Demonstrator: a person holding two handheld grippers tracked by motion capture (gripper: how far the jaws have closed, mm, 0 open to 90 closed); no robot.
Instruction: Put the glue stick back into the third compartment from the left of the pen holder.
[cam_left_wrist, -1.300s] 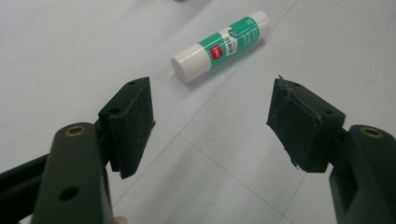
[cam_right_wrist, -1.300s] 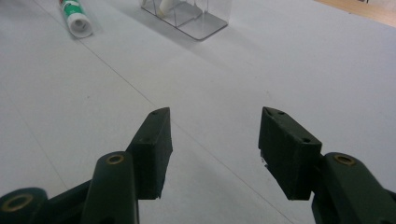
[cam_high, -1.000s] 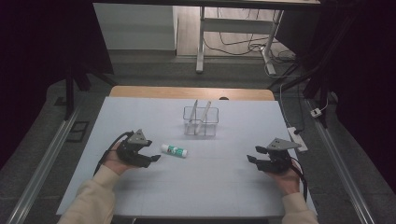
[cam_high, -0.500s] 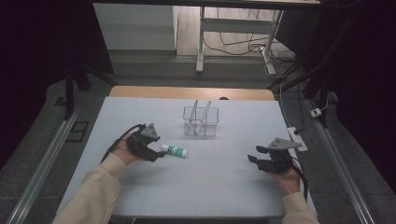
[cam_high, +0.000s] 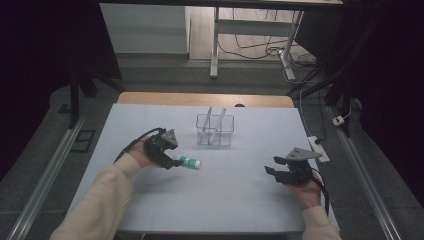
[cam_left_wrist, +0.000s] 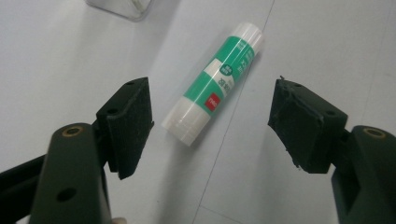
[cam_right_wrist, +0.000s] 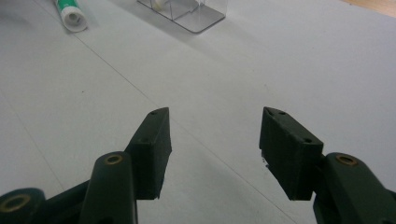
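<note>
Glue stick (cam_high: 189, 161) is lying flat on the white table (cam_high: 240, 205), just left of centre in the high view, w/ the green label mid-body and a white cap at each end. In the left gripper view the stick (cam_left_wrist: 215, 88) is sitting centre-frame, running diagonally from lower left up to upper right, resting on the table surface.

Left gripper (cam_high: 172, 161) is hovering at the stick's left end in the high view, the hand coming in from the lower left. Its jaws are standing wide apart, released; in the left gripper view (cam_left_wrist: 210, 128) the stick's near end is lying between the two black pads but neither pad is touching it, w/ clear gaps both sides.

Right gripper (cam_high: 272, 166) is sitting at the lower right of the high view, well apart from the stick, hand resting near the table's front edge. In the right gripper view (cam_right_wrist: 215, 149) its jaws are spread, nothing between them, just bare table. The stick's cap end (cam_right_wrist: 70, 14) is showing at the upper left of that frame.

Clear plastic organizer (cam_high: 215, 130) w/ divided compartments is standing above centre in the high view, just up and right of the stick, not touching it. It's also showing at the top of the right gripper view (cam_right_wrist: 184, 11).
</note>
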